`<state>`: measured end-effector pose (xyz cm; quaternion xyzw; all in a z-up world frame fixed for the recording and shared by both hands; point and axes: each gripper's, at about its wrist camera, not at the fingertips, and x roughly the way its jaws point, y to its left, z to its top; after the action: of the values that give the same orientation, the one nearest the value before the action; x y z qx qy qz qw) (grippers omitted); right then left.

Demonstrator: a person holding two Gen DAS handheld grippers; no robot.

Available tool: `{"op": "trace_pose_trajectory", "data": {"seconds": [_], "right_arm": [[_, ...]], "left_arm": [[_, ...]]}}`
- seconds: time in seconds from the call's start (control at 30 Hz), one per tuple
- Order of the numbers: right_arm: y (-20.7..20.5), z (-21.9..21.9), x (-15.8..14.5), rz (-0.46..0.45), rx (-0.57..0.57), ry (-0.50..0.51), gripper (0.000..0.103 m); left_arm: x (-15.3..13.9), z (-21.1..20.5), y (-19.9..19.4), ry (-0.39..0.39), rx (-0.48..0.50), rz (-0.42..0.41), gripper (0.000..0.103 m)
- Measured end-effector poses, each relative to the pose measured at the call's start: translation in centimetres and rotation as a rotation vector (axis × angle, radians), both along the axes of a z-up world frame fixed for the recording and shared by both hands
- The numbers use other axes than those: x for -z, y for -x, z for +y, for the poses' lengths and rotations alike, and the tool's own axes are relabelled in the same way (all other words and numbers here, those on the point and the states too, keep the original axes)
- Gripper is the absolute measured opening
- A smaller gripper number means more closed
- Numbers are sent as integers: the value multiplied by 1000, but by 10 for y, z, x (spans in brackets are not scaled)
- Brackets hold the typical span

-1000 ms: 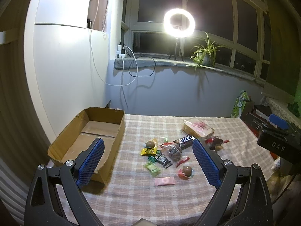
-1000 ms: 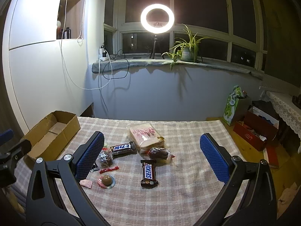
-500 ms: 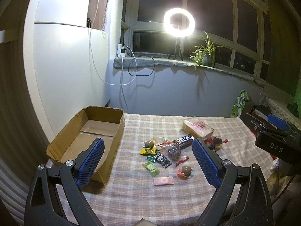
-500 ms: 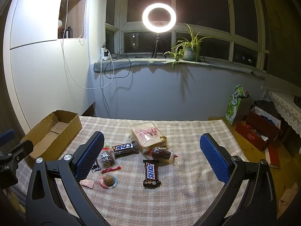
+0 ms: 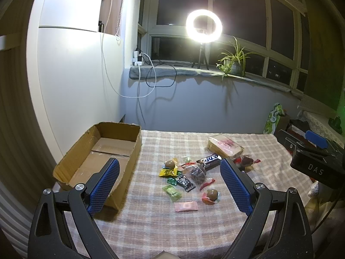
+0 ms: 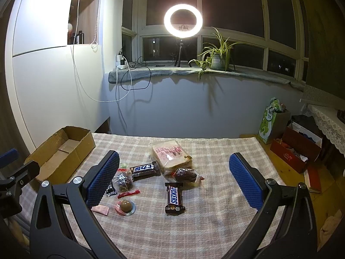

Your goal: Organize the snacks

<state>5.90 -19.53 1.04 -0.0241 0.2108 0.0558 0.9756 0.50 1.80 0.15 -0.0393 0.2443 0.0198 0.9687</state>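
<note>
1. Left gripper [image 5: 170, 185] hovers above the checked cloth [image 5: 161, 226], fingers spread wide, nothing between them; the open cardboard box [image 5: 101, 151] sits at its 10 o'clock.
2. Right gripper [image 6: 172, 181] likewise hangs spread and empty.
3. Snacks lie loose on the cloth, outside the box: Snickers bar [image 6: 174, 198] at 6 o'clock of the wrapped bread [image 6: 171, 154]; a second chocolate bar [image 6: 145, 169] at the bread's 8 o'clock; pink sachet [image 5: 185, 206] nearest the left camera.
</note>
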Motion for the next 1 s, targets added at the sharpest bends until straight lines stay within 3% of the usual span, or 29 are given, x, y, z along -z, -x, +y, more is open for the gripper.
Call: {"op": "trace_pose_trajectory", "data": {"seconds": [1.0], "right_arm": [[2,5,8,12,-5,3,103]], "left_arm": [[5,5,3,15,0,12,94]]}}
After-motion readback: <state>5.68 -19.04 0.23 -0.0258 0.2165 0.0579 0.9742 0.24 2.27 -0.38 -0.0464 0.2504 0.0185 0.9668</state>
